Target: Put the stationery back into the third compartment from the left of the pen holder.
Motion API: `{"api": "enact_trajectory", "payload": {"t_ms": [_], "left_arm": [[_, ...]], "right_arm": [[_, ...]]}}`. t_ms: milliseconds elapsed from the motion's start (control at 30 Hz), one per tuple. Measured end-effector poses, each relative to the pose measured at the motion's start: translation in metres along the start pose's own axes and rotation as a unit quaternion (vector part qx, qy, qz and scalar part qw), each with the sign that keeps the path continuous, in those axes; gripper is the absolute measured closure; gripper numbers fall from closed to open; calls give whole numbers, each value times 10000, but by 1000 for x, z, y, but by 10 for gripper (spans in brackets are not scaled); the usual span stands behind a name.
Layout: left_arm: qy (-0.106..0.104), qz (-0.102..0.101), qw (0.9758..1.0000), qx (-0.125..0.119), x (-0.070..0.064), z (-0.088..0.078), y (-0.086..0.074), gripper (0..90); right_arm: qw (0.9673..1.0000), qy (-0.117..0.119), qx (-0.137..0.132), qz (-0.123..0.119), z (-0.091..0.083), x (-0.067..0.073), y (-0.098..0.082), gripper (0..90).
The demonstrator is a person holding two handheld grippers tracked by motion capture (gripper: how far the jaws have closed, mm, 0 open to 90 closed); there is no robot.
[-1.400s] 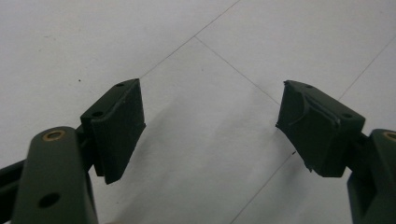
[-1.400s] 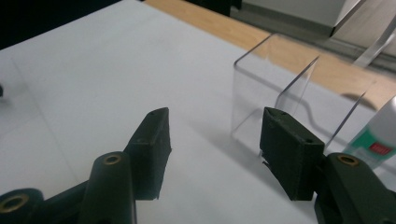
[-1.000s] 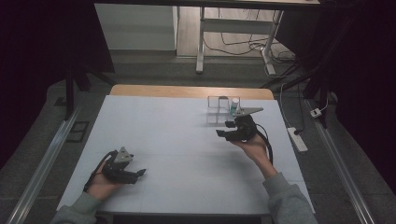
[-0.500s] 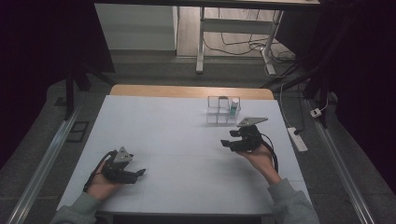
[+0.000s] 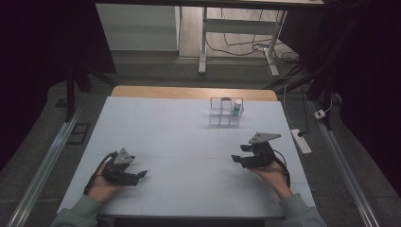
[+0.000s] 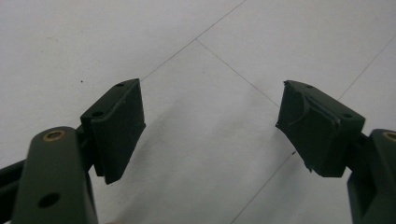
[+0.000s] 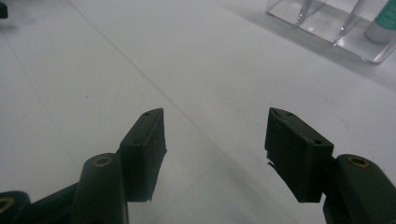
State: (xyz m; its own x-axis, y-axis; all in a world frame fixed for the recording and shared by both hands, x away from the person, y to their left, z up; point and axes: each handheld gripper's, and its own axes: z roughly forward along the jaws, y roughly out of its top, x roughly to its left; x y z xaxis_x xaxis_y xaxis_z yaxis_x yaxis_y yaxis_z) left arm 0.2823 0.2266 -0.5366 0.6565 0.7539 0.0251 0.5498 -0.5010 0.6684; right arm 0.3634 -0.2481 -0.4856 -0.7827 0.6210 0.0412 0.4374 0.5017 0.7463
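The left gripper point(image 5: 138, 176) rests low over the near left part of the white table point(image 5: 161, 127), held in the person's left hand point(image 5: 101, 185). In the left gripper view its two black jaws stand well apart, with bare table surface between the pads point(image 6: 119, 126) and nothing touching them.

The right gripper point(image 5: 239, 159) is held in the right hand point(image 5: 272, 175) over the near right part of the table, jaws pointing toward the table's middle. In the right gripper view the jaws are likewise spread, nothing between the pads point(image 7: 144, 149) (just white tabletop with faint seam lines), and neither pad presses on anything.

The nearest thing to it is a clear rack point(image 5: 222, 113) of small square compartments, standing toward the far side of the table, well apart from the right gripper. A small bottle point(image 5: 237, 108) with a white cap and a green body stands upright in the rack's far right compartment. In the right gripper view the rack point(image 7: 327, 28) sits at the upper right, and the bottle point(image 7: 380, 23) shows at the edge as a teal and white band; whatever is printed on it is too blurred to read.
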Motion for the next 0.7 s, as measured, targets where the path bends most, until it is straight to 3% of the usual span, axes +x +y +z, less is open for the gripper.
{"api": "enact_trajectory", "payload": {"t_ms": [400,700], "left_arm": [[-14,14,10000,10,0,0,0,224],[-21,30,10000,36,-1,1,0,224]], "right_arm": [[9999,-72,-83,-31,-17,8,-25,374],[9999,-120,-45,23,-22,6,-35,371]]}}
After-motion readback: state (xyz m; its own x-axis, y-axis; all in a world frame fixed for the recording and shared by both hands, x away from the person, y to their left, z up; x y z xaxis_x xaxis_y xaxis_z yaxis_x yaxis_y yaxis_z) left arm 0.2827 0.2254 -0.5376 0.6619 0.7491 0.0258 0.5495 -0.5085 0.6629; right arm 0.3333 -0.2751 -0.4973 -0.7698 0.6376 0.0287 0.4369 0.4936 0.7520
